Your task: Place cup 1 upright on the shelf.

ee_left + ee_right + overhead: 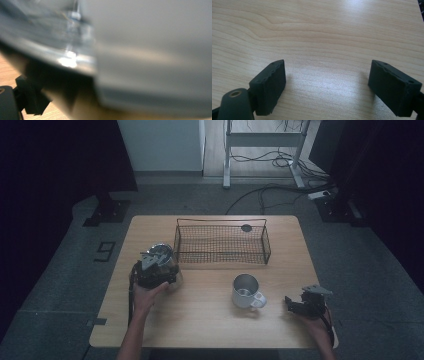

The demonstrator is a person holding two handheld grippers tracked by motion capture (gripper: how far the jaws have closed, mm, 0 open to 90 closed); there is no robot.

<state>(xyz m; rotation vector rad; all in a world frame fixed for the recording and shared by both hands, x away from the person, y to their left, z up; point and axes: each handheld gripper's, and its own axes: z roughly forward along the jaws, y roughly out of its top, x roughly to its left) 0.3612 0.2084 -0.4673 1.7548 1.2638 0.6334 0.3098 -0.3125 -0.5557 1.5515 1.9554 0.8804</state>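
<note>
Wooden worktop (210, 320) carries three things you can count: one wire basket (222, 242) at the far middle, one metal mug (246, 291) with a white handle near the centre, and one glass jar (165, 261) at the left, just beside the basket's left end. Your left gripper (152, 270) is at that jar, with your left hand (145, 295) behind it. Seen from the left gripper view, the jar (75, 37) is a blurred curved wall pressed close to the camera, with one black jaw low at the left; you cannot tell from it whether the jaws clamp the glass. Your right gripper (306, 302) rests near the right edge, well apart from the mug. From the right gripper view, its jaws stand apart over bare wood (324, 37), holding nothing. Beyond the worktop lie floor cables (270, 190) and a desk frame (262, 140).
</note>
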